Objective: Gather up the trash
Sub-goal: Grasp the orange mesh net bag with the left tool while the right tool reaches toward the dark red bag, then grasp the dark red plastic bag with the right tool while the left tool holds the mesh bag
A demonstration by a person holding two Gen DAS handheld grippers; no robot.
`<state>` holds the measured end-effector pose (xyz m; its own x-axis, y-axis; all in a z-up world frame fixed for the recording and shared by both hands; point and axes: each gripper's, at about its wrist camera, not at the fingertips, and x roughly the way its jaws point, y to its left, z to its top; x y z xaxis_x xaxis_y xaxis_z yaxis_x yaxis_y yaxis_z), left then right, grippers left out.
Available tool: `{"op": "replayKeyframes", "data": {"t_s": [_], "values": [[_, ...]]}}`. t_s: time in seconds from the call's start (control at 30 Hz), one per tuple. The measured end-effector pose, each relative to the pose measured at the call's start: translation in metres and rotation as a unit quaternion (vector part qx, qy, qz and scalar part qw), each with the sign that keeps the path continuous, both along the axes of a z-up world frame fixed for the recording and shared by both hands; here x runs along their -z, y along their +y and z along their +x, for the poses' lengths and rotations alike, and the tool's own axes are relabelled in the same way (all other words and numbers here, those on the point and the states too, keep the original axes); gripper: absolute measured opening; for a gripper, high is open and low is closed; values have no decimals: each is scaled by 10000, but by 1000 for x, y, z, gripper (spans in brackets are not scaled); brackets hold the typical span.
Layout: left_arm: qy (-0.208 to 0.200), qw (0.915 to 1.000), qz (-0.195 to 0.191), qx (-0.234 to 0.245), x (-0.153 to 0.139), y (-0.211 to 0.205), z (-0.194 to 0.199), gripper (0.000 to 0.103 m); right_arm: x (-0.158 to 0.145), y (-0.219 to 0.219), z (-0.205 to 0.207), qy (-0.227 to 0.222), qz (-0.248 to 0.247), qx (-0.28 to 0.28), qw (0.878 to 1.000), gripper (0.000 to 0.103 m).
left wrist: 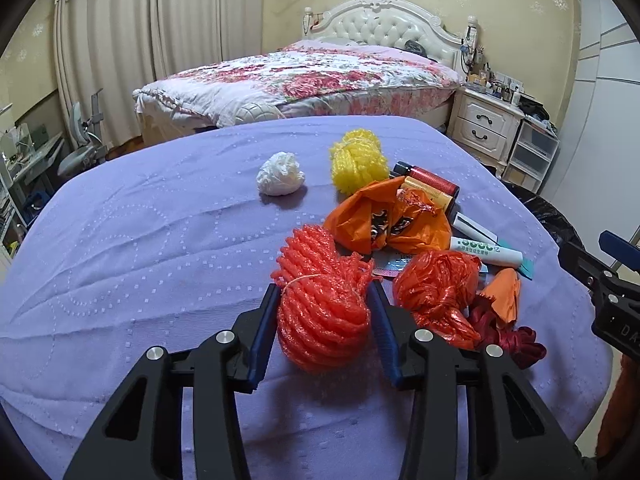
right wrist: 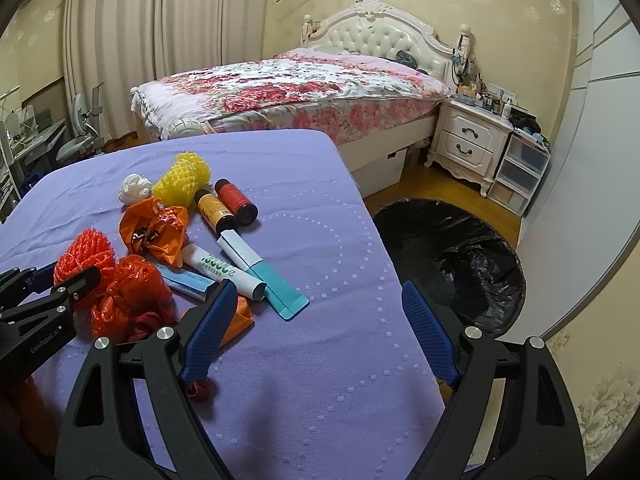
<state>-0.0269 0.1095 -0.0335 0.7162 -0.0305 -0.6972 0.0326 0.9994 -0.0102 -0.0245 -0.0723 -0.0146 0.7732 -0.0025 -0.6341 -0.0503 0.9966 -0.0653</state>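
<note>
2 claws in view over a lilac-covered counter [right wrist: 320,264] strewn with trash. Left claw [left wrist: 324,312] astride a red foam-net bundle [left wrist: 320,300], blue pads [left wrist: 266,328] flanking it on either side and apparently touching its flanks; pinching the bundle, judged from the closeness of pads to net, with firmness of grip not settled by the views. Bundle's long axis running away from the claw, along the fingers, tied waist near the fingertips, near end bulging between the pads. Ribbed, spongy netting, likely to squash and spring back, so slip possible if held lightly. Right claw [right wrist: 316,328] spread wide and empty, hovering above bare cloth, just beside an orange scrap and a teal-ended tube [right wrist: 256,264]. Black-lined bin [right wrist: 452,260] on the floor beyond the counter's right edge, nearer the right claw than the left; carry for the left therefore across the remaining litter: crumpled red bag [left wrist: 436,284], orange bag [left wrist: 384,220], yellow net [left wrist: 358,160], white wad [left wrist: 280,174], 2 small bottles [right wrist: 224,208].
</note>
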Motion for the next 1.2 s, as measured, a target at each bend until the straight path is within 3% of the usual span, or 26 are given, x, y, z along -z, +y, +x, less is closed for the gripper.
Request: {"op": "replayKeyframes", "data": {"t_s": [0.23, 0.4, 0.6, 0.97, 1.2], "values": [[-72, 9994, 9, -325, -9, 24, -14, 44, 1, 15, -8, 84, 71, -329, 9994, 76], [-100, 9986, 1, -525, -14, 41, -32, 44, 5, 28, -15, 261, 206, -721, 9968, 59], [-104, 9977, -14, -663, -14, 53, -46, 44, 12, 49, -25, 425, 226, -1160, 9921, 45], [-141, 9961, -70, -867, -14, 69, -54, 44, 28, 75, -30, 802, 161, -1637, 9831, 39], [-124, 9960, -120, -871, -11, 70, -54, 44, 32, 75, -30, 744, -58, -1605, 9842, 26]]}}
